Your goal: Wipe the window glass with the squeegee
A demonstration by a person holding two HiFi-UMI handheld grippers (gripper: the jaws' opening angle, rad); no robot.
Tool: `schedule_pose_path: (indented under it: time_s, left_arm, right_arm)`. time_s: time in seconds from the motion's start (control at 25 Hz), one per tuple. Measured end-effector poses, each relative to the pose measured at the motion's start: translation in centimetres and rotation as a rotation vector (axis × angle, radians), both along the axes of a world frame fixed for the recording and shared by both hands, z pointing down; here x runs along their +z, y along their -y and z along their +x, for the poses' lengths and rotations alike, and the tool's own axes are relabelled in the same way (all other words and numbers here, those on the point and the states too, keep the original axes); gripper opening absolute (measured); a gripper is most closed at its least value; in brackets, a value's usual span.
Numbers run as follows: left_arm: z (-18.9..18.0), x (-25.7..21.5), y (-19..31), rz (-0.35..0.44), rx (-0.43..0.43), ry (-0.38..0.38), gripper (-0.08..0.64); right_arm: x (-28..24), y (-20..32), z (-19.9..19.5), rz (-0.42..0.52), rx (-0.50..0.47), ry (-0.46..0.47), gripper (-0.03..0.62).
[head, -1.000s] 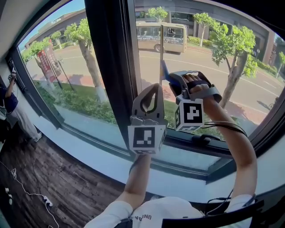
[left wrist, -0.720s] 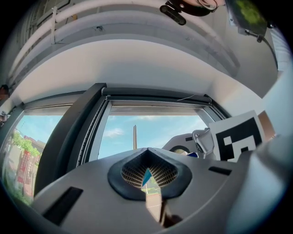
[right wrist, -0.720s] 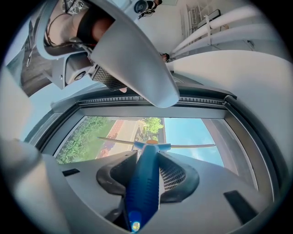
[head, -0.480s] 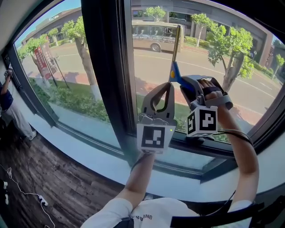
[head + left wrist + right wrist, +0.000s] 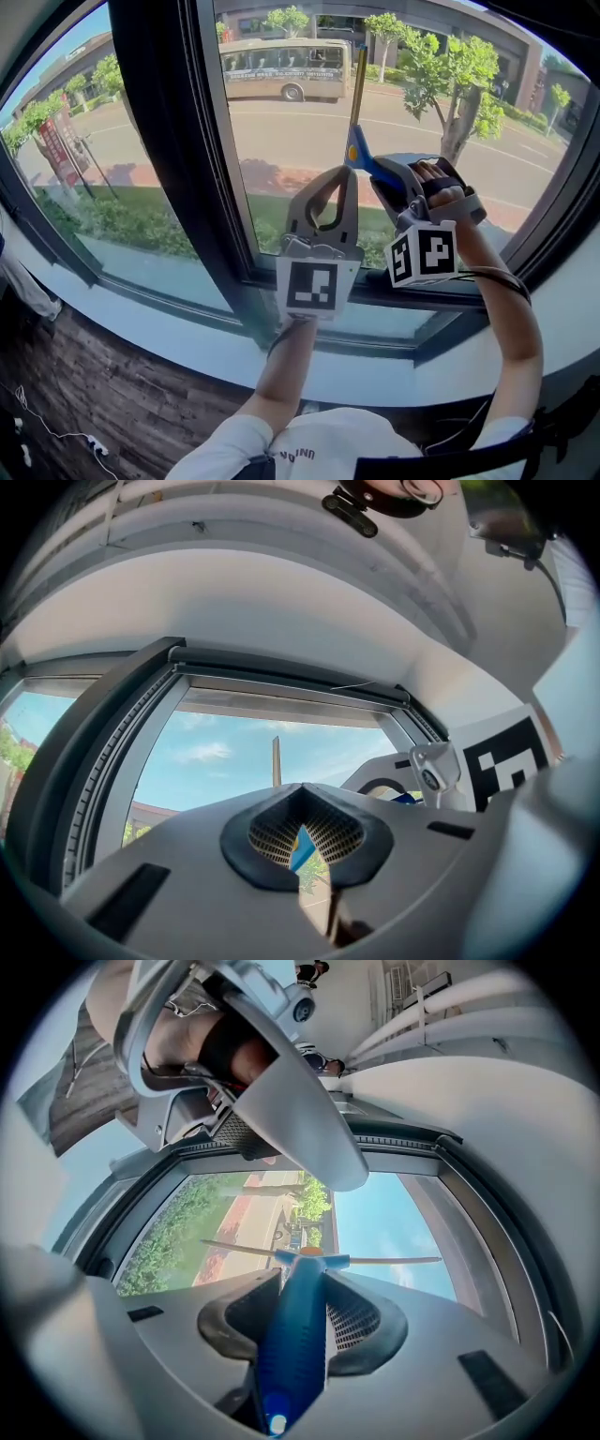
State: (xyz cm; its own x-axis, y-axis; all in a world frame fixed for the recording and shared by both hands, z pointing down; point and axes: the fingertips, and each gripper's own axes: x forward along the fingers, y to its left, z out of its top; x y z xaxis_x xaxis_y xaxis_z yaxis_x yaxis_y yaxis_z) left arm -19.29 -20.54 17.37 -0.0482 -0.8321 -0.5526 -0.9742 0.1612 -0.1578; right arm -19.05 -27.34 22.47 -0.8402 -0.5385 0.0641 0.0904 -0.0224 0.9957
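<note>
The squeegee point(image 5: 360, 150) is in our right tongs point(image 5: 386, 176), raised in front of the window glass point(image 5: 281, 159), right of the dark upright of the frame point(image 5: 155, 141). In the head view its thin blade stands almost upright above the blue handle, with a small orange spot where the two join. We cannot tell whether the blade's edge presses on the pane or sits just off it. In the right gripper view the blue handle of the squeegee point(image 5: 292, 1335) runs straight up the middle of the right tongs point(image 5: 298, 1290), whose two jaws are closed on it from either side, and the blade crosses the pane beyond them.

Our left tongs point(image 5: 343, 174) rise just to the left of the right ones, close beside them. In the left gripper view the left tongs point(image 5: 302, 797) have their jaws brought together at the tips, with nothing gripped.

Through the glass we see a bus point(image 5: 281, 67) on a road and green trees point(image 5: 441, 66). Below the window runs a pale sill point(image 5: 141, 314), and under that a dark wooden floor point(image 5: 84, 394).
</note>
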Motion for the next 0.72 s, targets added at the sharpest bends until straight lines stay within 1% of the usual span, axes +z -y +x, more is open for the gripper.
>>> schedule_pose_path:
  time_s: [0.08,0.52,0.72]
  left_arm:
    - [0.5,-0.4,0.5,0.009,0.01,0.019,-0.002]
    - [5.1,0.3,4.0,0.0,0.125,0.02,-0.002]
    - [6.6,0.3,5.1,0.004,0.171,0.005,-0.002]
  right_arm:
    - [0.0,0.5,0.7,0.002,0.011,-0.001,0.144]
    - [0.3,3.5,6.7,-0.006,0.096,-0.002,0.144]
    - [0.7,4.9,9.3,0.008,0.144,-0.025,0.144]
